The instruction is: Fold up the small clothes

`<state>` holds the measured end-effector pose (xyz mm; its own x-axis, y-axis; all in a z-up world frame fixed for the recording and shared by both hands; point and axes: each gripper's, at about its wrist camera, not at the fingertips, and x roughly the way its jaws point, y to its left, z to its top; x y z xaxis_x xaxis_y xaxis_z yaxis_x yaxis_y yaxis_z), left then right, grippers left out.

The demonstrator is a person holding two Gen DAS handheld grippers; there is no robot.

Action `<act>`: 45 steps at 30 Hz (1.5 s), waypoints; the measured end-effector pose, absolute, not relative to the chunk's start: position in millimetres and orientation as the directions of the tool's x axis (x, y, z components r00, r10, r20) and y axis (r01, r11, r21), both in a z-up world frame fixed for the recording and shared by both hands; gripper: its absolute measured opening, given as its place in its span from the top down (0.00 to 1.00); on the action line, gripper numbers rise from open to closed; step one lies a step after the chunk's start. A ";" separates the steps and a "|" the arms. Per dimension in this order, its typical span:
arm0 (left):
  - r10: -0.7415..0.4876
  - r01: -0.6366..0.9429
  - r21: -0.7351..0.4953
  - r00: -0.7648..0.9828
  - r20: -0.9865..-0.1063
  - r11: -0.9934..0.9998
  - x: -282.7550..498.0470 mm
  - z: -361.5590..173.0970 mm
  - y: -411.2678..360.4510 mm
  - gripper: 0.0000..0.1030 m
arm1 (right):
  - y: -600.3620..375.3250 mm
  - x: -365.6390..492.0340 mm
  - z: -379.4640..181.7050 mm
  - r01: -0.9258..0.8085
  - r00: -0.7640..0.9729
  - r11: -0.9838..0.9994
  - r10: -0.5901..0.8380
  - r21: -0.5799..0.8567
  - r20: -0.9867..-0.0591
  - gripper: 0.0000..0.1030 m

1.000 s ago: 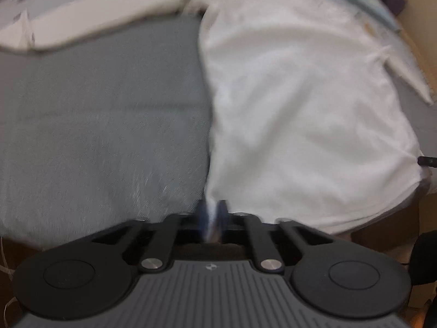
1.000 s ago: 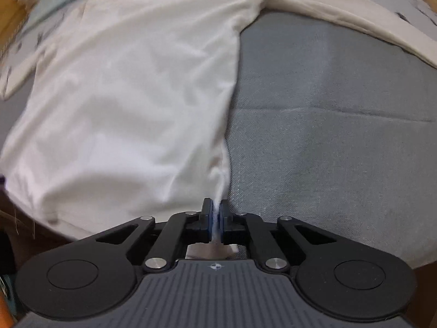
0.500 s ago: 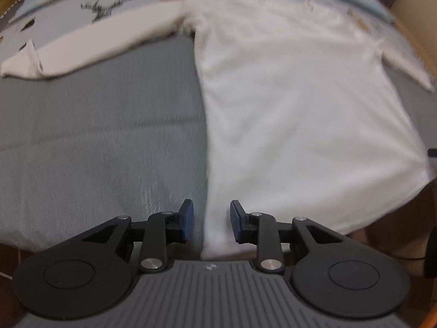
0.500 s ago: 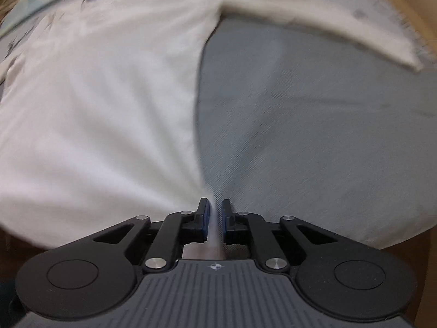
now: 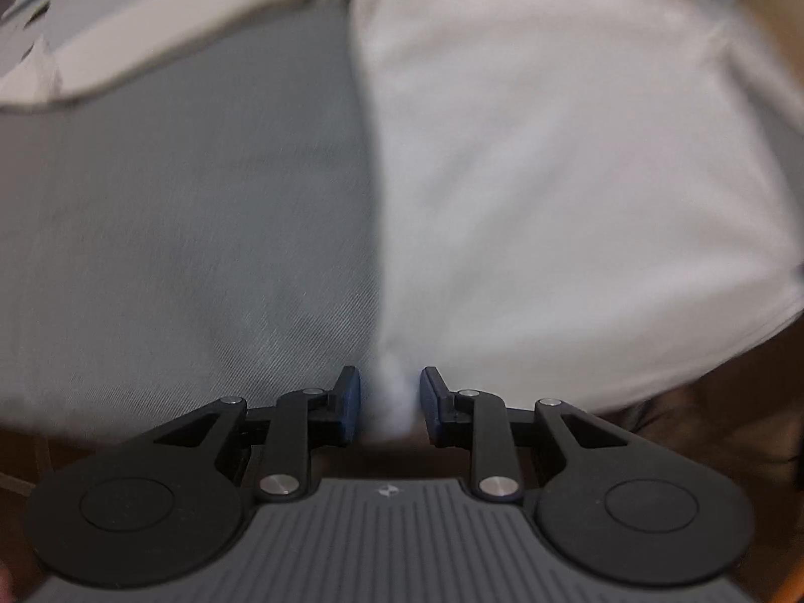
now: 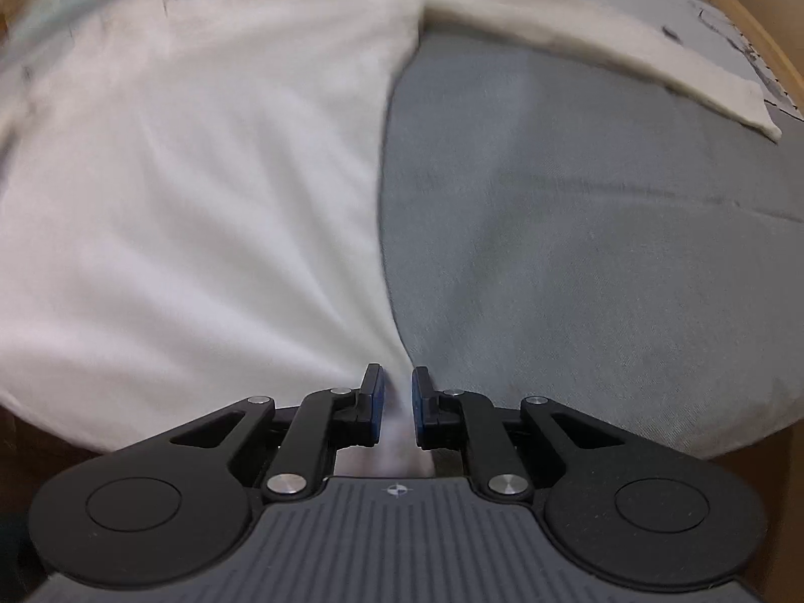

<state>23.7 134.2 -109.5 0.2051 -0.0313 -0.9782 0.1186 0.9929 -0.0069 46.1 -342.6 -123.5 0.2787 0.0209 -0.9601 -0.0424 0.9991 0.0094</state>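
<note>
White long-sleeved cotton shirt (image 5: 578, 176) on grey woven cloth (image 5: 191, 231), left gripper (image 5: 389, 404) just opened, jaws apart around hem corner, right gripper (image 6: 397, 404) narrowly parted around opposite corner after opening, sleeve (image 6: 628, 65) sharp upper right only in right view

Surface: grey woven cloth cover (image 5: 191, 231) (image 6: 578, 261) | Lying on it: white long-sleeved garment (image 5: 568, 176) (image 6: 201, 191), spread flat, hem at the near edge | Sleeves: stretched sideways toward the far edge | Far edge: pale printed fabric (image 6: 718, 5), blurred
</note>
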 end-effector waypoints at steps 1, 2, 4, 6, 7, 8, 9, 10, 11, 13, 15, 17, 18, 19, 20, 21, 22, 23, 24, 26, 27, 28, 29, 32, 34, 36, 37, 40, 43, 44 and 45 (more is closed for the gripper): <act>-0.033 0.127 -0.006 0.212 -0.977 0.992 25.2 -107.5 132.6 0.70 | -339.2 44.7 -125.2 -0.061 0.280 0.998 0.002 -0.016 -0.960 0.85; -0.048 0.132 -0.017 0.234 -0.971 0.991 25.1 -102.0 131.8 0.69 | -338.5 46.5 -122.4 -0.075 0.288 0.997 -0.005 -0.028 -0.958 0.85; -0.085 0.125 -0.050 0.294 -0.952 0.991 24.4 -88.6 132.8 0.67 | -341.9 49.4 -107.6 -0.060 0.351 0.998 -0.012 -0.035 -0.936 0.84; -0.091 0.106 -0.055 0.367 -0.926 0.993 25.1 -74.8 135.3 0.61 | -349.1 49.5 -81.3 -0.013 0.461 0.999 -0.022 -0.031 -0.887 0.77; -0.085 0.091 -0.053 0.394 -0.915 0.994 28.1 -71.2 135.3 0.57 | -353.6 49.5 -65.6 0.009 0.519 1.000 -0.021 -0.019 -0.854 0.69; -0.076 0.068 -0.052 0.422 -0.903 0.996 29.0 -67.7 136.1 0.55 | -358.4 49.1 -49.1 0.026 0.576 1.000 -0.012 0.003 -0.817 0.63; -0.067 0.047 -0.052 0.442 -0.895 0.998 30.7 -64.6 138.1 0.54 | -362.2 48.6 -35.1 0.032 0.621 0.999 -0.002 0.023 -0.783 0.54; -0.057 0.026 -0.051 0.459 -0.887 0.998 30.8 -61.5 140.0 0.53 | -365.6 48.3 -24.6 0.031 0.655 0.999 0.007 0.035 -0.756 0.51; -0.044 0.004 -0.048 0.475 -0.879 0.999 31.8 -60.3 141.6 0.51 | -368.5 47.5 -14.7 0.027 0.686 0.999 0.014 0.044 -0.728 0.51; -0.023 -0.031 -0.044 0.498 -0.867 0.999 39.6 -59.4 152.0 0.49 | -371.0 44.3 -5.1 0.033 0.732 0.998 0.012 0.053 -0.681 0.51; -0.002 -0.067 -0.042 0.513 -0.858 0.997 45.4 -58.8 156.6 0.49 | -373.3 40.0 -9.2 0.093 0.755 0.992 -0.018 0.080 -0.655 0.51; 0.007 -0.087 -0.044 0.515 -0.857 0.995 47.7 -56.4 162.5 0.49 | -372.8 45.7 -12.6 0.132 0.766 0.984 -0.026 0.119 -0.642 0.51; 0.015 -0.096 -0.040 0.513 -0.858 0.995 50.5 -57.8 163.9 0.49 | -369.5 47.0 -14.4 0.137 0.776 0.984 -0.035 0.115 -0.630 0.51; 0.020 -0.100 -0.036 0.510 -0.860 0.994 51.2 -58.4 163.7 0.49 | -364.4 50.1 -18.5 0.135 0.776 0.986 -0.042 0.100 -0.630 0.51; 0.025 -0.103 -0.032 0.509 -0.860 0.994 51.8 -57.4 162.1 0.49 | -358.8 52.6 -21.4 0.123 0.771 0.990 -0.047 0.076 -0.635 0.51; 0.030 -0.105 -0.028 0.509 -0.860 0.994 53.2 -57.3 161.4 0.49 | -353.4 54.6 -23.7 0.105 0.768 0.993 -0.045 0.056 -0.639 0.51; 0.033 -0.105 -0.024 0.511 -0.859 0.994 51.3 -56.4 162.7 0.49 | -349.5 56.2 -25.4 0.086 0.767 0.996 -0.041 0.039 -0.640 0.51; 0.039 -0.108 -0.019 0.514 -0.857 0.994 52.9 -58.1 163.2 0.49 | -346.0 56.5 -24.8 0.068 0.767 0.997 -0.037 0.023 -0.641 0.51; 0.049 -0.112 -0.011 0.519 -0.854 0.994 53.3 -57.8 162.3 0.49 | -342.6 56.4 -24.5 0.053 0.766 0.999 -0.033 0.012 -0.642 0.51; 0.065 -0.119 0.002 0.532 -0.844 0.993 54.5 -56.2 161.9 0.50 | -337.6 57.8 -23.3 0.031 0.763 0.999 -0.017 0.010 -0.646 0.51; 0.068 -0.121 0.003 0.541 -0.838 0.993 54.9 -54.2 161.7 0.50 | -335.3 59.3 -22.7 0.026 0.763 1.000 -0.013 0.011 -0.647 0.51; 0.069 -0.123 0.001 0.547 -0.834 0.992 55.7 -52.8 161.6 0.50 | -333.8 61.0 -22.9 0.025 0.764 1.000 -0.012 0.010 -0.645 0.51; 0.069 -0.129 -0.004 0.556 -0.828 0.992 56.5 -49.8 162.0 0.52 | -332.6 63.5 -22.9 0.023 0.765 1.000 -0.009 0.013 -0.644 0.51; 0.050 -0.141 -0.040 0.580 -0.813 0.989 62.9 -36.6 166.5 0.62 | -327.6 68.2 -22.7 0.021 0.765 0.999 0.001 0.027 -0.644 0.51; 0.058 -0.137 -0.030 0.593 -0.803 0.990 74.4 -24.7 169.2 0.65 | -324.5 70.8 -22.0 0.034 0.772 0.999 -0.003 0.037 -0.636 0.51; 0.087 -0.138 0.001 0.613 -0.785 0.990 94.4 -11.6 173.1 0.70 | -322.3 76.0 -23.3 0.041 0.769 0.997 0.012 0.068 -0.639 0.51; 0.099 -0.148 0.007 0.626 -0.773 0.989 105.8 -5.8 176.6 0.74 | -320.7 78.6 -24.0 0.041 0.762 0.995 0.025 0.086 -0.648 0.52; 0.152 -0.208 0.015 0.662 -0.734 0.978 144.4 3.5 195.4 0.74 | -312.4 82.4 -23.7 0.027 0.759 0.994 0.050 0.107 -0.650 0.52; 0.242 -0.307 0.035 0.670 -0.702 0.951 178.7 -3.4 223.9 0.74 | -300.1 84.1 -21.7 0.001 0.762 0.996 0.060 0.093 -0.645 0.56; 0.279 -0.346 0.046 0.665 -0.692 0.937 187.1 -9.5 234.9 0.74 | -296.9 84.6 -21.5 0.001 0.763 0.997 0.051 0.081 -0.644 0.57; 0.317 -0.384 0.059 0.655 -0.686 0.922 194.6 -18.3 246.9 0.74 | -293.8 85.5 -21.2 0.001 0.764 0.998 0.044 0.069 -0.644 0.62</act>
<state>194.6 246.9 -18.3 0.6552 0.3168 -0.6859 -0.3838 0.9215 0.0590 85.5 -293.8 -21.2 0.7638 0.0437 -0.6440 0.0015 0.9976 0.0695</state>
